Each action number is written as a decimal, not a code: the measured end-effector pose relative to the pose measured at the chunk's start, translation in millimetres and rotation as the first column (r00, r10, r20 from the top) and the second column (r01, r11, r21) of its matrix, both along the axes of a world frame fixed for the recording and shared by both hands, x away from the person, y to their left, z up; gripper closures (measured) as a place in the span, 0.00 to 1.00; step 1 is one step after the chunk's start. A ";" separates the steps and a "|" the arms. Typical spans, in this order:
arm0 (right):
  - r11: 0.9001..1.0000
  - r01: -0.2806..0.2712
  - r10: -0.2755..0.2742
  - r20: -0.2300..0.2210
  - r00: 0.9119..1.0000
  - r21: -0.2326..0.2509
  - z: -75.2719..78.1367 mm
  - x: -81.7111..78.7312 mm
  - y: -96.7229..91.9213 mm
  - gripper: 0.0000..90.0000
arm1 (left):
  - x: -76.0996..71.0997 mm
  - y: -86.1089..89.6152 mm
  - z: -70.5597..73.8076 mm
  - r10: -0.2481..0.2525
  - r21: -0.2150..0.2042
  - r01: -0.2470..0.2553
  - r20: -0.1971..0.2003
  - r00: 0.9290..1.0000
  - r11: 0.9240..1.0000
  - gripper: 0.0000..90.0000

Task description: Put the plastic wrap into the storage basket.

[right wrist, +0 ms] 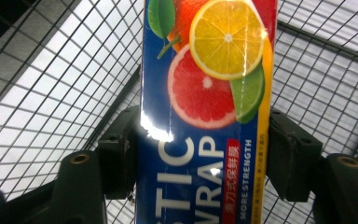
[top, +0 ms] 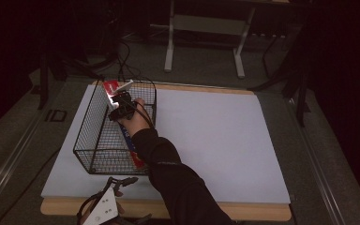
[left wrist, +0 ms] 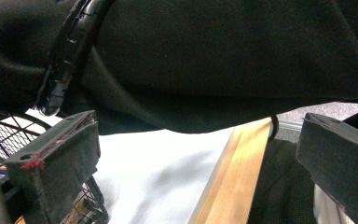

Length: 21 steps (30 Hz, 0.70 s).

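At the near edge of the table (top: 243,212), toward the left, we are seeing the left gripper (top: 104,206) sitting low, its grey three-cornered plate facing up. In the left gripper view its two black padded jaws are standing wide apart with nothing between them, and past them we are looking at the pale wooden table edge, the white sheet (left wrist: 163,177) covering the table, and a dark sleeve (left wrist: 223,60) crossing overhead. A corner of the wire basket (left wrist: 0,135) is showing at the left of that view.

Moving farther in, the person's right forearm in the black sleeve (top: 178,183) is reaching from the near edge up and leftward into the black wire basket (top: 86,136), which is resting on the left part of the white sheet (top: 215,140). The right gripper (top: 122,110) is sitting inside the basket, toward its far right side.

In the right gripper view we are seeing its jaws clamped on either long side of a plastic wrap box (right wrist: 205,116), blue with sliced citrus fruit printed on it, the basket mesh (right wrist: 51,84) lying behind. In the high view the plastic wrap box (top: 115,89) is lying tilted, its far end poking above the basket's far rim and its near end low by the right wall.

Beyond the table, metal legs of a stand (top: 171,47) are standing on the grey floor.
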State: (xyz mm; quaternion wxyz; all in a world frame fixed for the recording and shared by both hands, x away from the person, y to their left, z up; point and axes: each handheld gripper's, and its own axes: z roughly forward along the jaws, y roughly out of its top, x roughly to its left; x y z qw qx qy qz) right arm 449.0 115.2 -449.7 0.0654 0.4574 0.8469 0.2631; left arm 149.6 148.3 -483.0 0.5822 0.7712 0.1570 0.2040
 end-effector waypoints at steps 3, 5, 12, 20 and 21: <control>1.000 -0.008 0.008 0.026 1.000 0.002 4.2 -2.4 -1.8 0.39 | 0.2 -0.3 -0.1 0.001 0.003 -0.001 0.000 1.000 1.000 0.00; 1.000 -0.015 0.014 0.037 0.999 0.010 8.1 -3.6 -4.2 0.38 | 0.2 -0.5 -0.2 0.000 0.005 0.000 -0.001 1.000 1.000 0.00; 0.995 -0.067 0.063 0.055 0.997 0.070 19.2 -7.7 -19.4 0.23 | 0.8 -1.1 -0.9 0.001 0.007 -0.001 -0.006 1.000 1.000 0.00; 0.982 -0.153 0.142 0.104 0.984 0.113 35.8 -16.4 -46.9 0.15 | 2.1 -1.1 -1.6 0.012 0.011 -0.011 -0.009 1.000 1.000 0.00; 0.981 -0.160 0.146 0.120 0.982 0.114 41.7 -19.9 -56.1 0.15 | 2.2 -1.3 -1.8 0.011 0.013 -0.011 -0.010 1.000 1.000 0.00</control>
